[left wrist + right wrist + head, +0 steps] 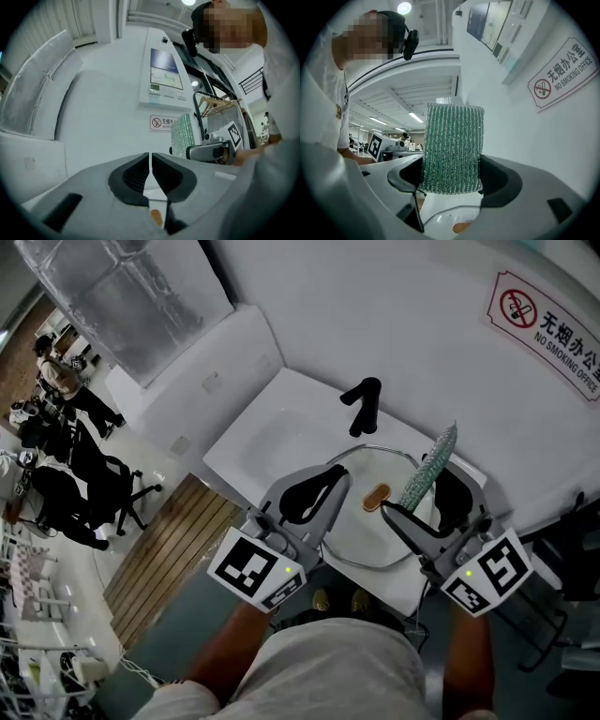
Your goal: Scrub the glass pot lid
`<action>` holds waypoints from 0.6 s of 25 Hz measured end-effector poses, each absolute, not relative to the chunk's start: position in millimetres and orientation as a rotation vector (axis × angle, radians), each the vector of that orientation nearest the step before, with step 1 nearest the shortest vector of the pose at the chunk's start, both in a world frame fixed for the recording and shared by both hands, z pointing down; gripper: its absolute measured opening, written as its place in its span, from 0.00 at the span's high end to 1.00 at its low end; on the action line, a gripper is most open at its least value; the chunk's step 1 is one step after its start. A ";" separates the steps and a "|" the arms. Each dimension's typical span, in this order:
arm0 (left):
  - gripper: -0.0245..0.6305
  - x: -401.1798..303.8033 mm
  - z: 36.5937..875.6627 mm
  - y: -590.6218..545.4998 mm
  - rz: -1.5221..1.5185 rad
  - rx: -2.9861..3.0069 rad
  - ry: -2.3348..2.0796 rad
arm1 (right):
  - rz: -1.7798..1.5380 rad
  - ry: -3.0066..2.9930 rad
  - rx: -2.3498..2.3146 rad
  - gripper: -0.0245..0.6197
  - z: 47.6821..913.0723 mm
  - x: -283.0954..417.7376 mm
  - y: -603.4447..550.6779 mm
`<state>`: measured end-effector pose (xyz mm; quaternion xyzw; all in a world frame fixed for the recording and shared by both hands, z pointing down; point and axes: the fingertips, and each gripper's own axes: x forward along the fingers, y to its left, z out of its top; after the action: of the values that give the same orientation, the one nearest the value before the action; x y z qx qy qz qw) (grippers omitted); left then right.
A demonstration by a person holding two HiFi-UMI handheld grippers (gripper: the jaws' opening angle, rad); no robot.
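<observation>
The glass pot lid (370, 535) lies in the white sink (267, 442), its brown knob (376, 496) facing up. My left gripper (335, 476) is at the lid's left rim, its jaws shut to a thin slit on that rim. In the left gripper view the gripper (150, 161) stands over the lid's glass (155, 196) and the knob (156, 216). My right gripper (422, 498) is shut on a green scouring sponge (427, 468) above the lid's right side. In the right gripper view the sponge (452, 145) stands upright between the pads, with the lid (445, 216) below.
A black faucet (364, 404) stands at the sink's back edge, just beyond the lid. A no-smoking sign (548, 329) hangs on the white wall. Left of the sink unit are a wooden floor strip (164, 545) and people on office chairs (66, 479).
</observation>
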<state>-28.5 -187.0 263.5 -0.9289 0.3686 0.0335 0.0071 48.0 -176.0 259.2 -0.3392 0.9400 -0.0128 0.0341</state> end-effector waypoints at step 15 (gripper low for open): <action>0.94 -29.4 251.0 -170.2 0.166 -2.880 1.094 | 0.045 2.864 -1.096 0.42 256.5 33.4 -168.5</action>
<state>-29.4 -170.2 251.0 -0.9331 0.3544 0.0538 0.0282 33.4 -168.5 256.5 -0.3571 0.9332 0.0146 0.0372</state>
